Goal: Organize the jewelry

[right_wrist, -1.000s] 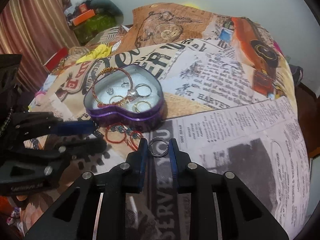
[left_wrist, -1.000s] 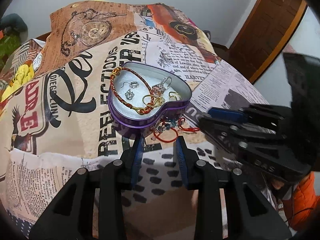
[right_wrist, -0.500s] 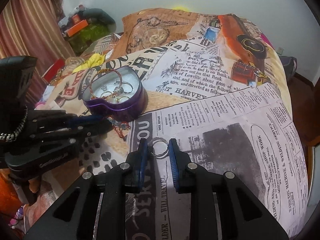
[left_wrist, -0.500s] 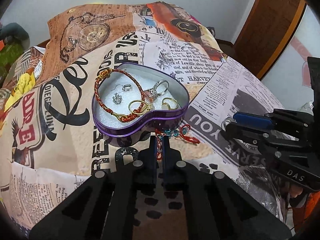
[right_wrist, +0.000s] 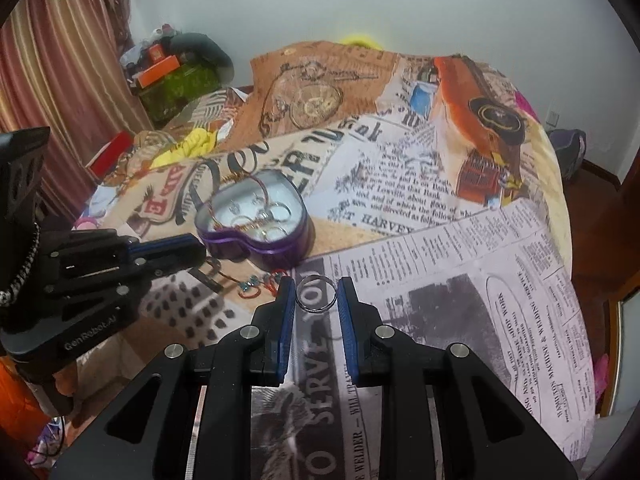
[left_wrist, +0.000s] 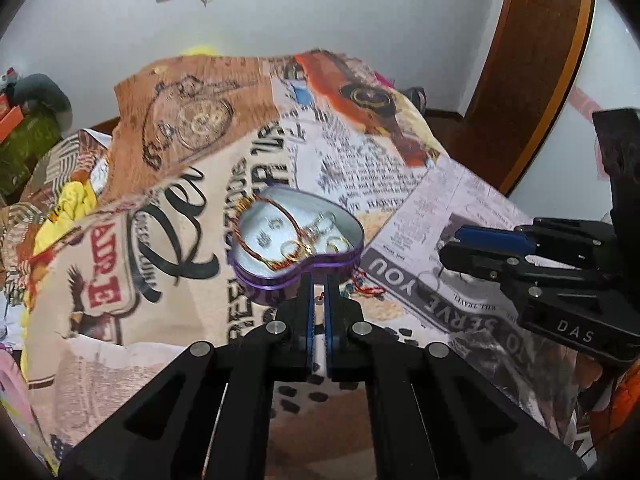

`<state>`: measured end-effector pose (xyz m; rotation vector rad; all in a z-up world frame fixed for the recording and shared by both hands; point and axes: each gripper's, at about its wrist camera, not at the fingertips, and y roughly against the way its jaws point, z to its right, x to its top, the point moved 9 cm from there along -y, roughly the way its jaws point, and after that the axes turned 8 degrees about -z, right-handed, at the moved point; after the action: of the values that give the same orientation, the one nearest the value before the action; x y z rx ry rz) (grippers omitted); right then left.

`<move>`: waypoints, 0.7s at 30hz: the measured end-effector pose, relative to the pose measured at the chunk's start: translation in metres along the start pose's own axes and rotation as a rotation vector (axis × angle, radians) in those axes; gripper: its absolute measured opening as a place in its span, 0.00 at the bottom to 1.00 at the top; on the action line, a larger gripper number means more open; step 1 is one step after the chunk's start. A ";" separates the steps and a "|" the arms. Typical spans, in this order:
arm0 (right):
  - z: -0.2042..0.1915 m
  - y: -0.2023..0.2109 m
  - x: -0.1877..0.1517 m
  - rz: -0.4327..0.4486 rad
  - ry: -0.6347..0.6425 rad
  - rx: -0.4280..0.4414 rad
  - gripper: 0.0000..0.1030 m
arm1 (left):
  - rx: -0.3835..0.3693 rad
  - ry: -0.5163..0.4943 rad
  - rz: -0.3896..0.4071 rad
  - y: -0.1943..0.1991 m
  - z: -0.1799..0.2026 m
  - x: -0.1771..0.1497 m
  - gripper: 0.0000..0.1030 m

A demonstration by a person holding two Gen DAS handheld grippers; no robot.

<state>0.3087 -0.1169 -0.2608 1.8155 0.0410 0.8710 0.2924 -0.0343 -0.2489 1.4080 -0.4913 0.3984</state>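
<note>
A purple heart-shaped tin point(left_wrist: 280, 276) point(right_wrist: 260, 250) sits on the printed cloth and holds a red-gold braided bracelet point(left_wrist: 256, 246), rings and earrings. My left gripper point(left_wrist: 318, 282) is shut on the red string bracelet point(left_wrist: 366, 289), lifted just in front of the tin; the bracelet trails to the right, with beads showing in the right wrist view point(right_wrist: 250, 286). My right gripper point(right_wrist: 316, 284) is shut on a silver ring point(right_wrist: 316, 294) held between its blue pads, above the newspaper print to the right of the tin.
The bed is covered with a newspaper-print cloth point(right_wrist: 440, 240). Clutter with an orange box point(right_wrist: 158, 70) and curtains stand at the far left. A wooden door point(left_wrist: 520, 80) is at the right. A yellow cloth point(left_wrist: 76, 200) lies left of the tin.
My left gripper closed on the red string bracelet and lifted back from the tin. My right gripper kept the silver ring and rose with it.
</note>
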 end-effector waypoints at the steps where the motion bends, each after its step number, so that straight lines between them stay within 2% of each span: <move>1: -0.001 0.002 0.001 0.003 0.001 0.000 0.19 | -0.005 0.001 0.009 0.005 -0.001 0.002 0.02; 7: -0.007 0.011 0.007 0.023 0.006 -0.011 0.19 | -0.007 -0.009 0.071 0.033 -0.002 0.013 0.02; 21: -0.016 0.034 0.029 0.090 0.008 -0.016 0.19 | 0.006 -0.036 0.261 0.104 -0.003 0.062 0.02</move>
<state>0.3081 -0.1069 -0.2144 1.8100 -0.0428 0.9388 0.2888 -0.0199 -0.1289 1.3620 -0.7068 0.5856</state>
